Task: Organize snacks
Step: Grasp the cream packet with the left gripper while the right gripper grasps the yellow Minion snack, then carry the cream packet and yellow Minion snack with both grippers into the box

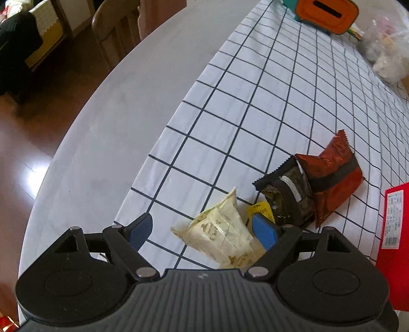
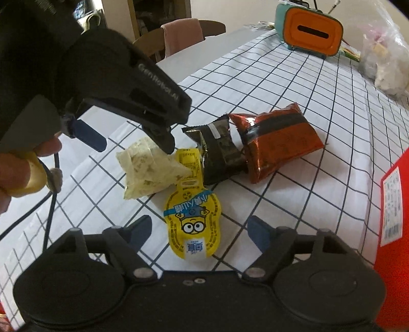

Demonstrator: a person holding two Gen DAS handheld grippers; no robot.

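Note:
Several snack packets lie together on the checked tablecloth (image 1: 281, 89). My left gripper (image 1: 202, 231) hangs open over the cream packet (image 1: 219, 237), which lies between its blue fingers; the right finger (image 1: 264, 231) is at the packet's edge and the left one stands apart. Beyond it lie a yellow packet (image 1: 260, 212), a dark packet (image 1: 288, 196) and a red-brown packet (image 1: 332, 178). My right gripper (image 2: 199, 231) is open, with the yellow cartoon packet (image 2: 193, 214) between its fingers and untouched. The right wrist view also shows the left gripper (image 2: 135, 148) above the cream packet (image 2: 148, 171).
A red box (image 1: 393, 229) stands at the right edge. A teal and orange container (image 2: 311, 33) and a clear plastic bag (image 2: 386, 58) sit at the far end. The bare grey table (image 1: 115, 115) runs left of the cloth, with a wooden chair (image 1: 112, 23) beyond.

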